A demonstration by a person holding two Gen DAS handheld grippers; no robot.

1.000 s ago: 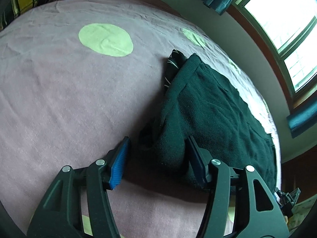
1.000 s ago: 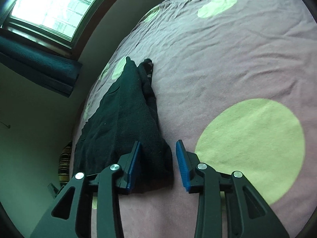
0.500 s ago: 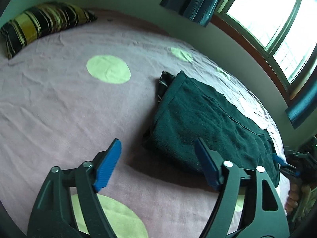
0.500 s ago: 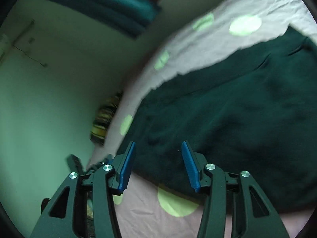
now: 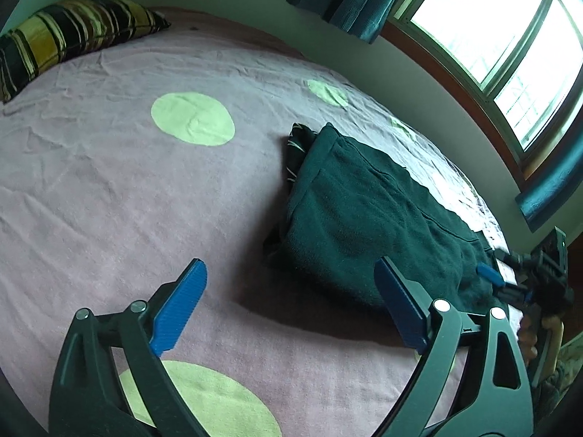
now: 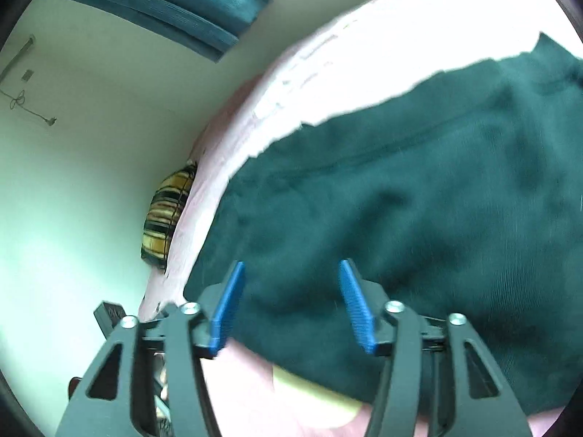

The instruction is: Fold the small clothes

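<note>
Left wrist view: left gripper (image 5: pixel 291 313) gapes beside the garment (image 5: pixel 364 225); right gripper (image 6: pixel 291 306) (also empty) hovers spread over it, likely seeking an edge.

text: I read none | labels, brands, numbers, signs: none legible from either of my wrist views | dark green garment (image 5: pixel 368 215): its surface shows me no print or tag

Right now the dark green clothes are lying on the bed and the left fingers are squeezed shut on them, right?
Not quite. The dark green clothes do lie on the bed, but the left wrist view shows the left gripper with its fingers spread wide open, holding nothing, just short of the cloth's near edge.
</note>
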